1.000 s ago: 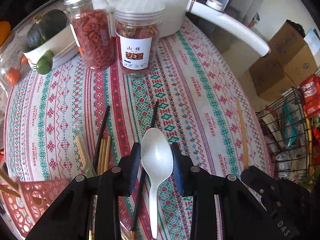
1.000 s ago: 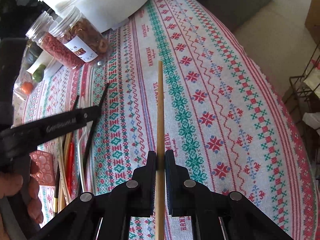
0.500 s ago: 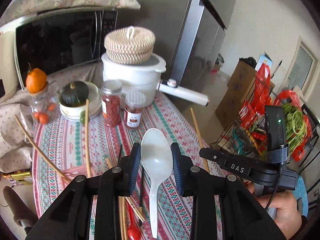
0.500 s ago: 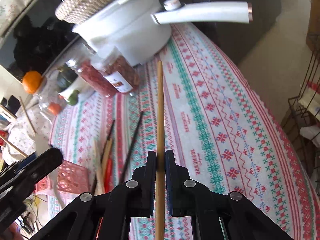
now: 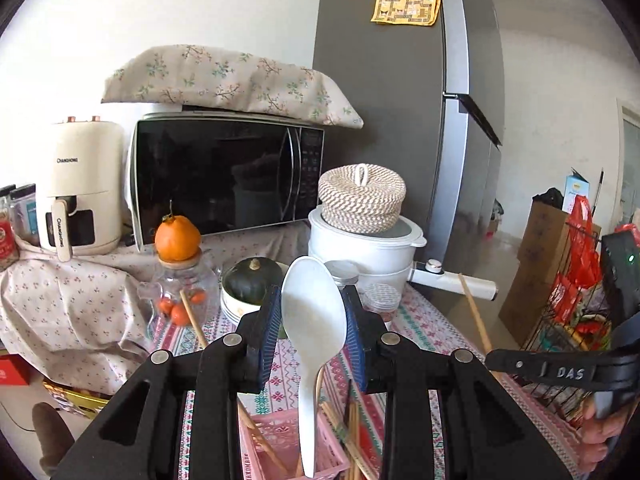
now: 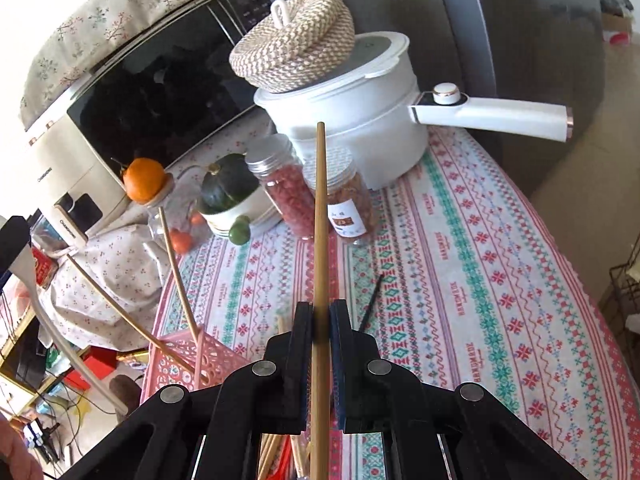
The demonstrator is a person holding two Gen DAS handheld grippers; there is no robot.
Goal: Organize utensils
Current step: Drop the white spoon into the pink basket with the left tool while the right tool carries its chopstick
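Observation:
My left gripper (image 5: 313, 320) is shut on a white plastic spoon (image 5: 312, 312), bowl up, its handle pointing down over the pink perforated basket (image 5: 276, 440) that holds wooden chopsticks (image 5: 192, 316). My right gripper (image 6: 321, 322) is shut on a single wooden chopstick (image 6: 320, 220), held upright above the patterned tablecloth. The pink basket (image 6: 176, 356) shows at lower left in the right wrist view, with two chopsticks (image 6: 176, 268) leaning out. The spoon (image 6: 48, 320) appears there at the far left. A black chopstick (image 6: 370, 304) lies on the cloth.
A white pot (image 6: 360, 120) with a long handle and a woven lid stands at the back. Two jars (image 6: 316, 200), a bowl with a green squash (image 6: 228, 192), a glass jar topped by an orange (image 5: 178, 240) and a microwave (image 5: 224, 180) are behind. A wire rack (image 5: 572, 304) stands right.
Both grippers have risen and tilted up from the table, carrying the spoon and the chopstick. The left gripper now holds the spoon over the pink basket.

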